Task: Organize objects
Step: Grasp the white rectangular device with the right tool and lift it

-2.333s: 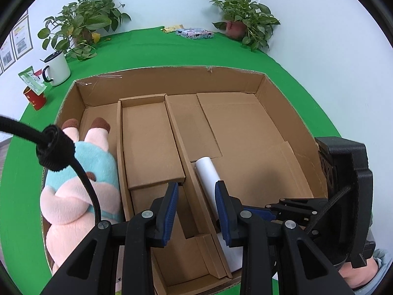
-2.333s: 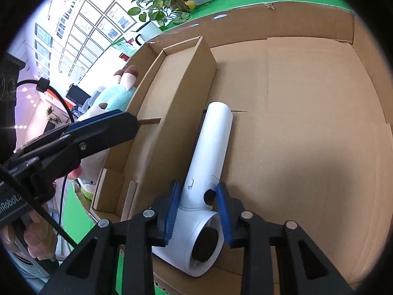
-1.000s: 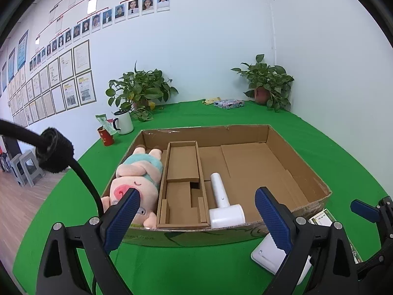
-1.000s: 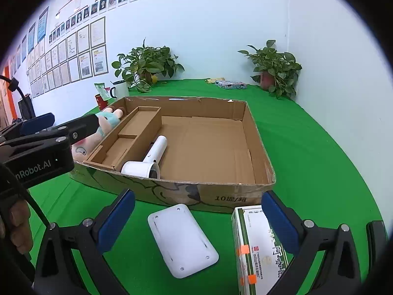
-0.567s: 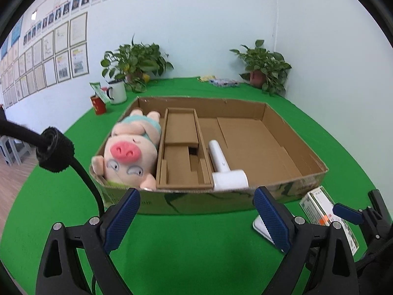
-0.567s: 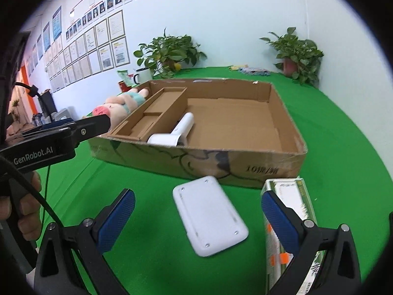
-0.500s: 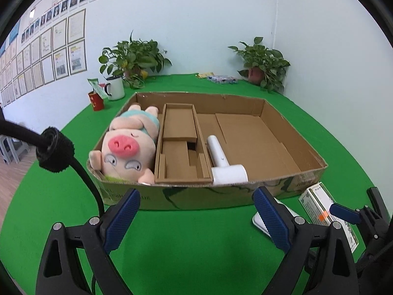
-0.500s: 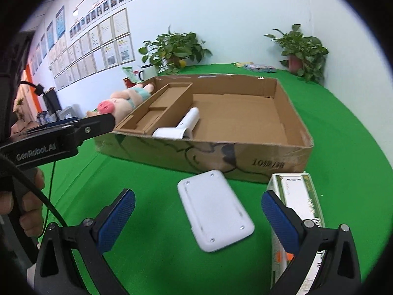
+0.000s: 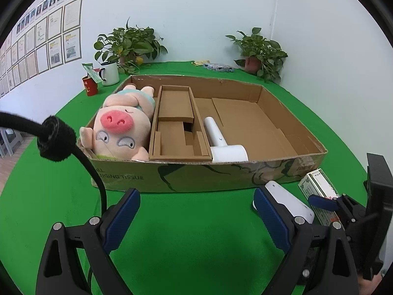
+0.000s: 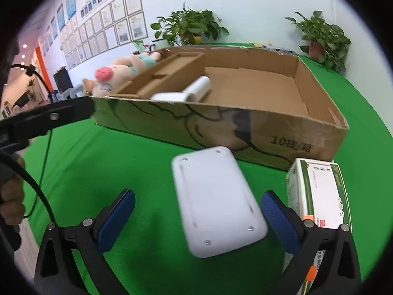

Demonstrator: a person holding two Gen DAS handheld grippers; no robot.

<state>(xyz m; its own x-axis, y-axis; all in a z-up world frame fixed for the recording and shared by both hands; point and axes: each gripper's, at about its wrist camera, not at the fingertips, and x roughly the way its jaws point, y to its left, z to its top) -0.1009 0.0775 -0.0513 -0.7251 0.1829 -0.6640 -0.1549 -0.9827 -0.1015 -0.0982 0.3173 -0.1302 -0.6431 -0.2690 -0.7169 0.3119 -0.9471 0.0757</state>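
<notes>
A cardboard box (image 9: 302, 120) (image 10: 319, 91) on the green table holds a plush pig (image 9: 122, 123) (image 10: 115, 71) at its left, a cardboard insert (image 9: 175, 120) and a white hair dryer (image 9: 221, 142) (image 10: 194, 89). A flat white rounded device (image 10: 216, 199) (image 9: 289, 201) lies on the cloth in front of the box, and a green-and-white carton (image 10: 321, 196) (image 9: 319, 184) lies to its right. My right gripper (image 10: 199, 218) is open, low over the white device, which lies between its jaws. My left gripper (image 9: 196, 216) is open and empty over bare cloth.
Two potted plants (image 9: 130, 44) (image 9: 260, 51) stand at the back by the white wall. A white mug (image 9: 109, 72) and a red cup (image 9: 90, 86) stand at the back left. A small flat packet (image 9: 218, 66) lies at the back.
Both grippers have let go, opened wide and pulled back out of the box. The hair dryer stays in the box. My right gripper has dropped closer to the white device.
</notes>
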